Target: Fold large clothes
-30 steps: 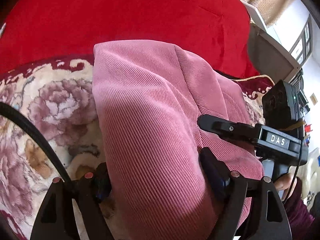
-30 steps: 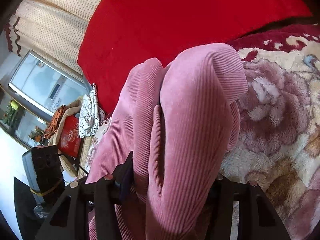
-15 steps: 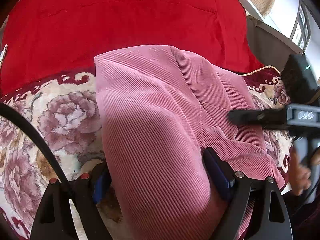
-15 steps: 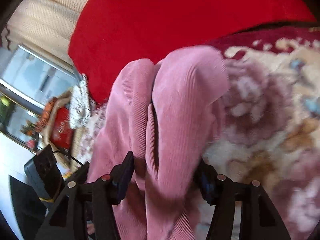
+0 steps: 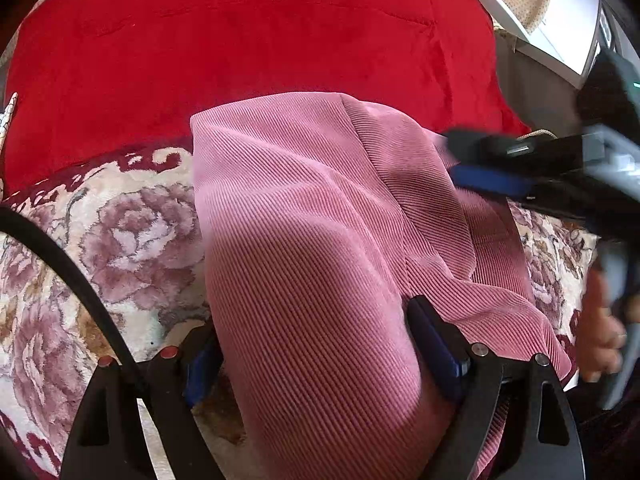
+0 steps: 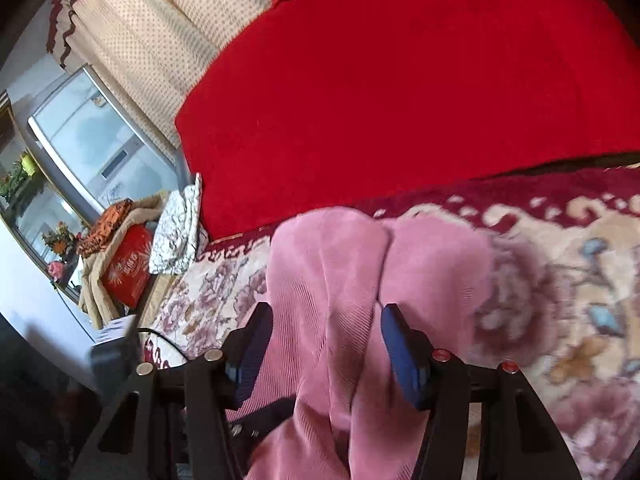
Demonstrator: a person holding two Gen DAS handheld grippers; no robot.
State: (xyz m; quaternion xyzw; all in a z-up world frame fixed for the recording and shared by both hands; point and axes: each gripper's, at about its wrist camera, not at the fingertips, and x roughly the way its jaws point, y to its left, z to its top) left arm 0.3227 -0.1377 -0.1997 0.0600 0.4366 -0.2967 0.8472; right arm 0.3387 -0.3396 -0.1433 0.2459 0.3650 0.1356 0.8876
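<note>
Left wrist view: the left gripper [image 5: 312, 320] is spread wide around a thick, rounded fold of the pink corduroy garment [image 5: 300, 200]. The cloth fills the whole gap, and the blue pad [image 5: 434, 344] on the picture's right presses into it. The other pad is half hidden under the fabric. These jaws have just been opening a little, with the garment between them.

The garment lies on the floral blanket [image 5: 132, 232], running from the gripper towards the blanket's far edge. There its flat, squared end meets the dark red border and the red cover [image 5: 260, 40] behind. A lower layer spreads towards the blanket's right edge, where a person's hand [image 5: 600, 320] grips a blurred handle.

In the right wrist view, the right gripper [image 6: 326, 312] stands about half open, with bunched folds of the same garment passing between its blue pads and touching both. Its jaws have just been closing slightly on that cloth. The fabric bulges up beyond the fingertips in two rounded humps, blurred, above the blanket. Past the blanket's left edge sit a red box [image 6: 128, 276] and a dotted curtain [image 6: 160, 20].
</note>
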